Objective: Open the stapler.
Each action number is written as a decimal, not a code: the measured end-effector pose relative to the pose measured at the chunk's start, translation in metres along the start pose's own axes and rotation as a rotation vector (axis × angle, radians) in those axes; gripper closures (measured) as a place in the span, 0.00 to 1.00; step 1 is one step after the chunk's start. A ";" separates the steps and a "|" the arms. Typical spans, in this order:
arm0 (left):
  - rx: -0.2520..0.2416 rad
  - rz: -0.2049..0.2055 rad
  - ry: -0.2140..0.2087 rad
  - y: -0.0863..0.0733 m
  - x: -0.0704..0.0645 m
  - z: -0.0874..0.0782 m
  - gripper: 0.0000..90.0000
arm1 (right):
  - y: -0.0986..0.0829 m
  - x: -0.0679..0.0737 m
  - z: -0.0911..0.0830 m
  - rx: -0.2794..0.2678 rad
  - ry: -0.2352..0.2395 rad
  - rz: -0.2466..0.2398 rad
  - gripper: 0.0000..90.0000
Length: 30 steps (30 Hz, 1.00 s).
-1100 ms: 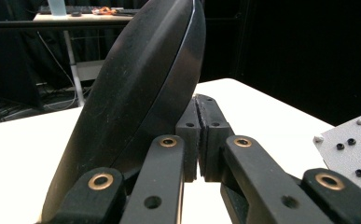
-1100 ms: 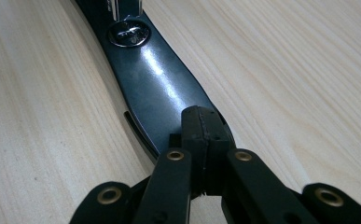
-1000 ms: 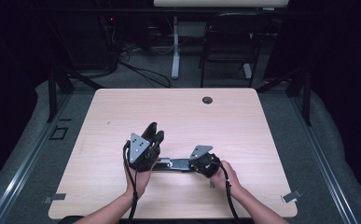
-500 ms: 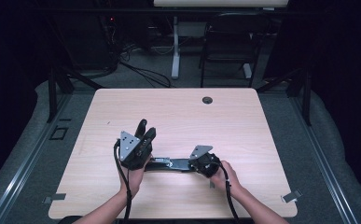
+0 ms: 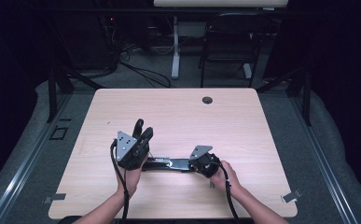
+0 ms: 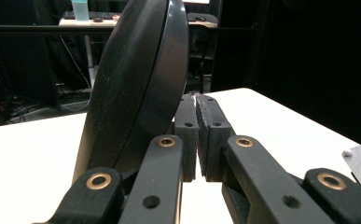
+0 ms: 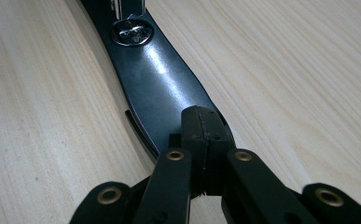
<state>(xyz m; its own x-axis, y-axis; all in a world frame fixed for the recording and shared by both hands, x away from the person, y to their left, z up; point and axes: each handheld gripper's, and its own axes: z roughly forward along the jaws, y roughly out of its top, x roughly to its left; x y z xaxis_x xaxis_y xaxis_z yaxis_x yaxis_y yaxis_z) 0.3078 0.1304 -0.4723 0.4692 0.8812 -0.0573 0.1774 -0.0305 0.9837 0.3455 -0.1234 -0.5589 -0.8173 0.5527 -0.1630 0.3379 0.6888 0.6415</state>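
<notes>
My right hand-held gripper (image 5: 193, 164) pinches the black tool's handle (image 7: 162, 88) flat on the counter (image 5: 178, 112) as anchor; my left hand-held gripper (image 5: 142, 132), jaws closed empty, lifts beside its dark curved part (image 6: 136, 88).

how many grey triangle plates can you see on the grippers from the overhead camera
2. One tops the left gripper, near the table's middle-left; its plate faces left. The other plate tops the right gripper, right of it.

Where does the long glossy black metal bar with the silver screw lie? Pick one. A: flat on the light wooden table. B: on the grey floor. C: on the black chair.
A: the glossy black metal bar rests flat on the light wooden table, with wood grain on both sides of it.
</notes>
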 end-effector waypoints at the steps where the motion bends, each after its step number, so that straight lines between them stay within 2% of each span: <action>1: 0.002 0.002 0.003 0.000 0.000 0.000 0.97 | 0.000 0.000 0.000 0.001 -0.002 -0.001 1.00; 14: -0.005 0.008 0.034 0.001 0.008 -0.007 0.97 | 0.000 0.000 0.000 0.005 0.004 -0.001 1.00; 19: -0.011 0.000 0.061 0.001 0.012 -0.010 0.97 | 0.000 0.000 0.000 0.007 0.004 -0.003 1.00; 30: -0.009 0.000 0.077 0.001 0.018 -0.015 0.98 | 0.000 0.001 0.000 -0.002 0.000 0.004 1.00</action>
<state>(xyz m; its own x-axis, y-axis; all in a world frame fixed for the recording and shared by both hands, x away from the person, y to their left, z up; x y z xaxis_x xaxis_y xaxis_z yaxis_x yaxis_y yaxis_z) 0.3036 0.1534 -0.4701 0.4009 0.9151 -0.0439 0.1691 -0.0268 0.9852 0.3447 -0.1227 -0.5595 -0.8159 0.5555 -0.1604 0.3404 0.6858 0.6432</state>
